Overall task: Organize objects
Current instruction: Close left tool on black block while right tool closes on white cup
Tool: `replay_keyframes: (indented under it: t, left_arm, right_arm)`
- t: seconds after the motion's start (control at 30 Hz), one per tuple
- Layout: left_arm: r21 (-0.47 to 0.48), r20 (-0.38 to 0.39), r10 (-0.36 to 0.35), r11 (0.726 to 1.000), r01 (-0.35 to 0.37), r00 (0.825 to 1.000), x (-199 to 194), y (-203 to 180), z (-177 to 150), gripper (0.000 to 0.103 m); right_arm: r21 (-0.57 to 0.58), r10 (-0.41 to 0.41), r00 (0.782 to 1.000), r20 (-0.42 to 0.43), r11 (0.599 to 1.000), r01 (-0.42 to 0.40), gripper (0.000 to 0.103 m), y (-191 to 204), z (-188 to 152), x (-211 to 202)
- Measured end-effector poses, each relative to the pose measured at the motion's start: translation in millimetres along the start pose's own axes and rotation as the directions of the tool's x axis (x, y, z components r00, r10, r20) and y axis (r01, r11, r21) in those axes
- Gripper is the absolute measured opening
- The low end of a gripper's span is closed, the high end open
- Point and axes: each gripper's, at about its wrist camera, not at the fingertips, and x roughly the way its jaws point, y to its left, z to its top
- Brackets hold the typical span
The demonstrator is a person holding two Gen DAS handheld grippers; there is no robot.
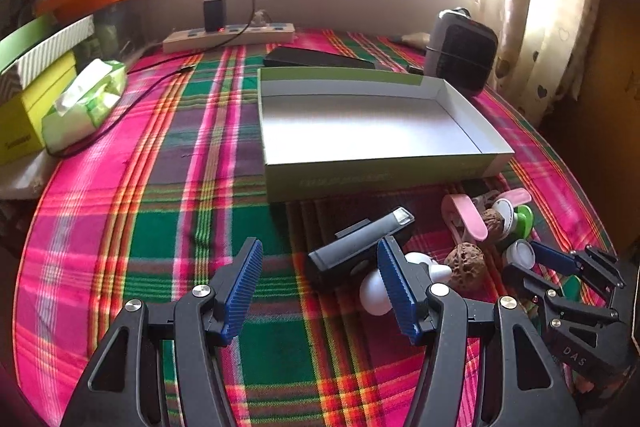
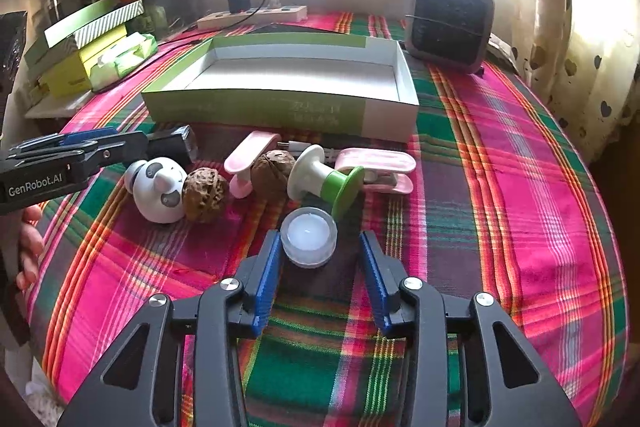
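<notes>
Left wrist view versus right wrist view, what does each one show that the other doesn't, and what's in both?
Only the left wrist view shows the flat black case behind the shallow green-and-white cardboard box, and a long grey rectangular bar.

Only the right wrist view shows the small clear plastic cup holding a white candle between the right tongs, and a person's fingers at the left edge.

Both show the box, the round white panda-face toy, two brown wrinkled walnuts, pink clips and the grey heater.

Right gripper (image 2: 318,255) straddles a small white tealight (image 2: 308,242) on a plaid cloth (image 2: 500,187), its blue pads not quite touching it, before walnuts (image 2: 206,200), pink clips (image 2: 376,163) and an open box (image 2: 256,109).
</notes>
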Motion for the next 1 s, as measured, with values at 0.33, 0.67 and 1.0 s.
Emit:
replay_keyframes:
  t: [0.33,0.67,1.0]
  left_arm:
    - [0.071,-0.025,-0.037,0.997,0.039,0.999,11.5,-7.7,7.6,0.058]
    - [0.097,-0.058,-0.055,0.993,0.060,0.997,21.8,-11.5,10.0,0.055]
    - [0.082,-0.062,-0.072,0.994,0.077,0.995,23.2,-12.8,6.7,0.037]
  right_arm:
    - [0.006,-0.008,1.000,-0.009,1.000,0.008,0.048,-1.3,4.4,3.2]
    - [0.015,0.008,1.000,0.003,1.000,-0.008,0.042,-3.0,-0.2,-0.8]
    - [0.009,0.021,1.000,0.009,1.000,-0.021,0.029,-2.9,-2.9,-3.8]
